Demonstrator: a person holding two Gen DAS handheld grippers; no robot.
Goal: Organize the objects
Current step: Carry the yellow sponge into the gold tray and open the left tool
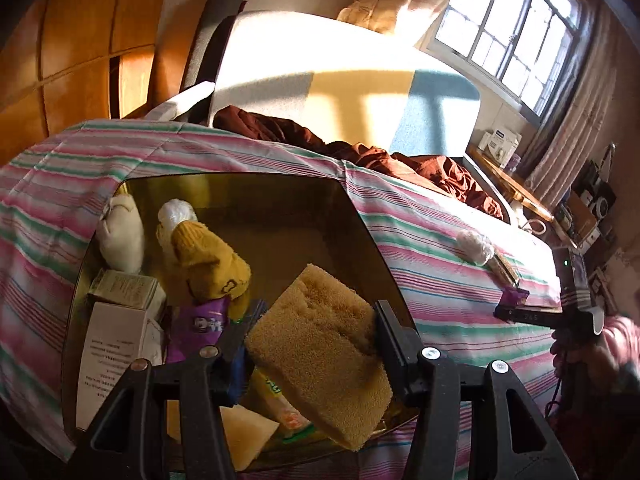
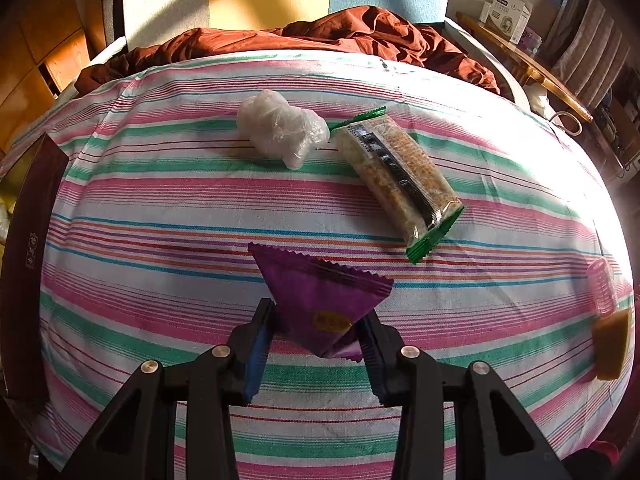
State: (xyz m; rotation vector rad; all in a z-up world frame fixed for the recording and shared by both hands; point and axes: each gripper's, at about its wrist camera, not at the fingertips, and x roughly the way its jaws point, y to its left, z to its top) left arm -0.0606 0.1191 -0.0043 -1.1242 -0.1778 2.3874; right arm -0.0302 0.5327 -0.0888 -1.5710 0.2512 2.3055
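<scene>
A: Left wrist view: left gripper [image 1: 310, 350] pinched a sponge [image 1: 320, 354], tilted, above the box [image 1: 356, 216]. The box sat on the striped cloth [image 1: 420, 248] and held a yellow knit hat [image 1: 208, 264], a white pouch [image 1: 120, 236], two cartons [image 1: 116, 320] and a purple packet [image 1: 200, 328].

B: And the right?

A: Right wrist view: right gripper [image 2: 316, 340] pinched a purple packet [image 2: 320, 304] by its lower corner, over the near middle of the cloth [image 2: 160, 200]. Only this view showed the green-ended snack bar [image 2: 400, 184] and plastic wad [image 2: 280, 128] touching, toward the far edge, plus a pink roller [image 2: 602, 286] and a sponge piece [image 2: 610, 344] at the right edge.

B: Box there?

A: Just a dark wall of it at the left edge [image 2: 28, 260]. Left view caught the right gripper from the side.
</scene>
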